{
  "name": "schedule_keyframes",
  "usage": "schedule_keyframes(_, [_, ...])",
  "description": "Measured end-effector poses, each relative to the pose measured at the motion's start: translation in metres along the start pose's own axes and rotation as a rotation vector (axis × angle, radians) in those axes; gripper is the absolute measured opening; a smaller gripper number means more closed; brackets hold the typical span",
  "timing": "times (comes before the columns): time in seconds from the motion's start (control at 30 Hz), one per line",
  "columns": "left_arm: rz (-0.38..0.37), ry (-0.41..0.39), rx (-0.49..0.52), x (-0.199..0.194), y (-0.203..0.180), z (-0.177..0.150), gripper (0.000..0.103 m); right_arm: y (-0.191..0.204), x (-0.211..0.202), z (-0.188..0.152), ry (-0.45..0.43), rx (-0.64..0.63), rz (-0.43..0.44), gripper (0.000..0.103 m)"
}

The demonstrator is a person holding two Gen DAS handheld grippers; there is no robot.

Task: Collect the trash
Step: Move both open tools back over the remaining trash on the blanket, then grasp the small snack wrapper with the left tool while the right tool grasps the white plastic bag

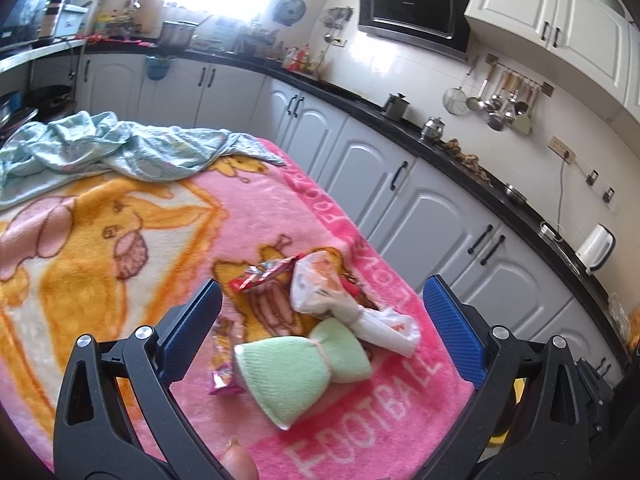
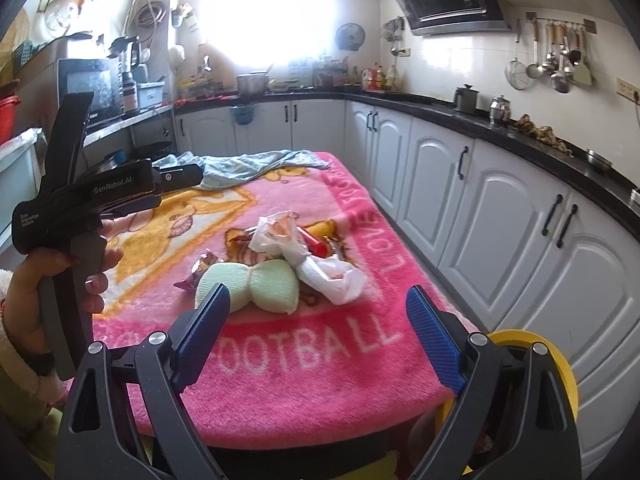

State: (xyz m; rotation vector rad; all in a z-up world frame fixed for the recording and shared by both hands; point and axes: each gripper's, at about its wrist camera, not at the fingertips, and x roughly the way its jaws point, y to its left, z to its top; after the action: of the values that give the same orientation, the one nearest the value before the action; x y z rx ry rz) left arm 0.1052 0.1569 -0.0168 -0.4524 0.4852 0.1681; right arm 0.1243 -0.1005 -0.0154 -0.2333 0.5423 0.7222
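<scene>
Trash sits in a loose cluster on the pink blanket (image 2: 304,364) covering the table, toward its near right part, just above the white "FOOTBALL" lettering.

Items in cluster, right wrist view:
- green sponge (image 2: 248,286), tied at the middle into a bow shape, nearest the camera.
- white plastic bag (image 2: 316,264), crumpled and knotted, touching the sponge at its 1 o'clock.
- purple wrapper (image 2: 196,274), at the sponge's 9 o'clock, partly tucked behind it.
- red wrapper (image 2: 316,242), behind the bag, mostly hidden.

Left wrist view, same group: green sponge (image 1: 304,364) lies between the blue pads, bag (image 1: 340,300) at its 1 o'clock, purple wrapper (image 1: 224,360) at 9 o'clock, red wrapper (image 1: 264,274) at 11 o'clock.

Left gripper (image 1: 320,332): jaws wide apart, nothing between the pads in contact; sponge lies on the blanket beyond the tips. A fingertip (image 1: 238,460) shows at the bottom edge.

Right gripper (image 2: 316,336): jaws wide apart, empty, hovering over the near blanket edge, short of the cluster. Left pad overlaps the sponge in view; contact cannot be told.

Yellow bin (image 2: 560,364) sits at the table's near right corner, at 4 o'clock from the cluster, partly behind the right finger.

Crumpled blue cloth (image 2: 248,168) lies at the table's far end, 12 o'clock, well apart from the trash.
</scene>
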Motion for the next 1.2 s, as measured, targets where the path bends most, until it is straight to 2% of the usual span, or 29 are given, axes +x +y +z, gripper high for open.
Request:
schedule_keyframes(0.23, [0.049, 0.02, -0.039, 0.009, 0.027, 0.0, 0.092, 0.007, 0.032, 0.003, 0.039, -0.009, 0.026, 0.087])
schedule_keyframes(0.5, [0.092, 0.112, -0.066, 0.035, 0.05, -0.013, 0.092, -0.001, 0.059, 0.003, 0.078, 0.004, 0.013, 0.087])
schedule_keyframes(0.87, [0.087, 0.231, -0.116, 0.069, 0.065, -0.035, 0.092, -0.019, 0.098, -0.005, 0.14, 0.008, -0.031, 0.087])
schedule_keyframes(1.13, [0.091, 0.271, -0.201, 0.085, 0.08, -0.04, 0.08, -0.024, 0.139, -0.005, 0.193, -0.019, -0.056, 0.087])
schedule_keyframes(1.2, [0.09, 0.286, -0.223, 0.09, 0.083, -0.042, 0.072, -0.026, 0.149, -0.005, 0.209, -0.023, -0.06, 0.087])
